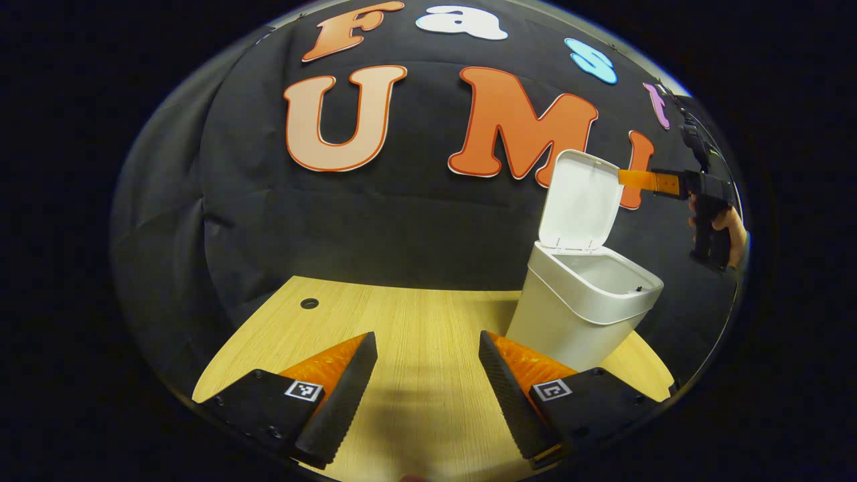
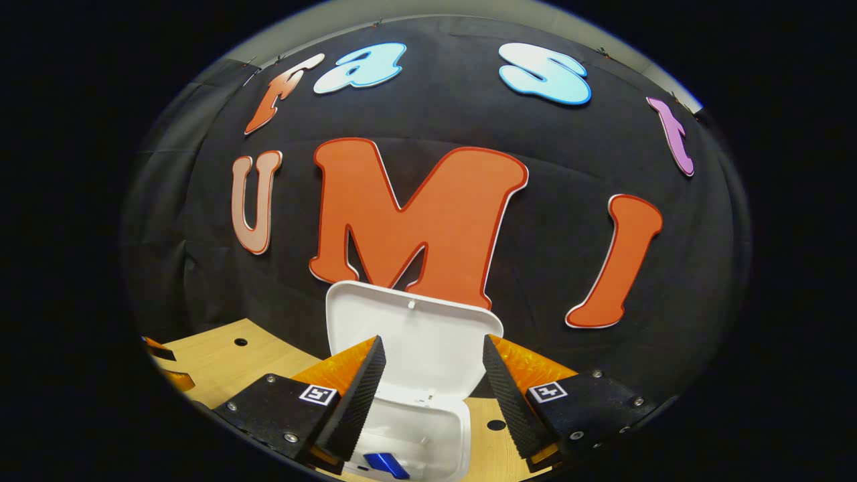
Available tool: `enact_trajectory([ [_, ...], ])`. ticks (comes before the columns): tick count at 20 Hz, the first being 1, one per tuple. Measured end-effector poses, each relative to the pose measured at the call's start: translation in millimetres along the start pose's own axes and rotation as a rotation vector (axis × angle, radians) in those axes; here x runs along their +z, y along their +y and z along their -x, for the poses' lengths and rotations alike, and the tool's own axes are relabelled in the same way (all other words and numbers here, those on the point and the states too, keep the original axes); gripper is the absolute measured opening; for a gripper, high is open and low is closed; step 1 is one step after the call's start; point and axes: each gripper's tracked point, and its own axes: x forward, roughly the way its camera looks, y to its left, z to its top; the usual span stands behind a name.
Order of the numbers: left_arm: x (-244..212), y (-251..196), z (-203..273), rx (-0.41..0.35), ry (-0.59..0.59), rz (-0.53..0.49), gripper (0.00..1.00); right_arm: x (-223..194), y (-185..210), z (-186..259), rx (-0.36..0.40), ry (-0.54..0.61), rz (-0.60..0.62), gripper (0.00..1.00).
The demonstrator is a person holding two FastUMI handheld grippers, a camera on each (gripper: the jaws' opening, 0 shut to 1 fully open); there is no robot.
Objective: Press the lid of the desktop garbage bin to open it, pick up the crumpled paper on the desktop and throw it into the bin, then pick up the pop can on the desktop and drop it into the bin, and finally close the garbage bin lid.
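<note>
The bin (image 1: 586, 311) stands on the wooden surface (image 1: 415, 321) with its lid (image 1: 581, 202) swung up and standing nearly upright behind the mouth. In the right gripper view something blue (image 2: 383, 464) lies down inside the bin; it may be the pop can, though too little of it shows to be sure, and whether crumpled paper lies there too cannot be told. The right tongs (image 2: 432, 391) hang spread above the bin's mouth, with nothing between their fingers, the raised lid right in front of them. Seen from the left gripper view, the same tongs (image 1: 633, 178) reach in level with the upper part of the lid, a hand (image 1: 726, 234) holding them out beyond the bin. The left tongs (image 1: 428, 388) are spread too and empty, low over bare surface just beside the bin's base. With the tongs empty over the bin and something already inside, the dropping looks finished, so I judge closing the lid to be the step in hand. That would call for getting a finger behind or over the lid's top edge and pushing it forward and down until it latches. There is free room above the bin; the booth's wall (image 1: 375, 227) stands close behind the lid, so room there is tight.
</note>
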Motion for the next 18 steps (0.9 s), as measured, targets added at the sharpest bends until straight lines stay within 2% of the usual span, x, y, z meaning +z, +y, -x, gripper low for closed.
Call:
enact_trajectory([
  [2, -1.9, 8.8, 0.9, 0.014, -0.002, 0.014, 0.98, 13.6, 7.1, -6.8, 0.019, -0.017, -0.011, 0.88],
  [7, -12.8, 27.9, 3.4, 0.039, 0.015, 0.064, 0.98, 43.6, 8.3, -24.2, 0.012, -0.051, 0.040, 0.88],
  [15, -24.3, 61.7, 3.5, 0.106, 0.026, 0.109, 0.98, 40.3, 0.5, -57.7, -0.019, 0.009, 0.034, 0.88],
  [18, -25.2, 64.3, 2.9, 0.114, 0.029, 0.111, 0.98, 36.9, 4.0, -64.0, 0.003, 0.038, -0.016, 0.88],
])
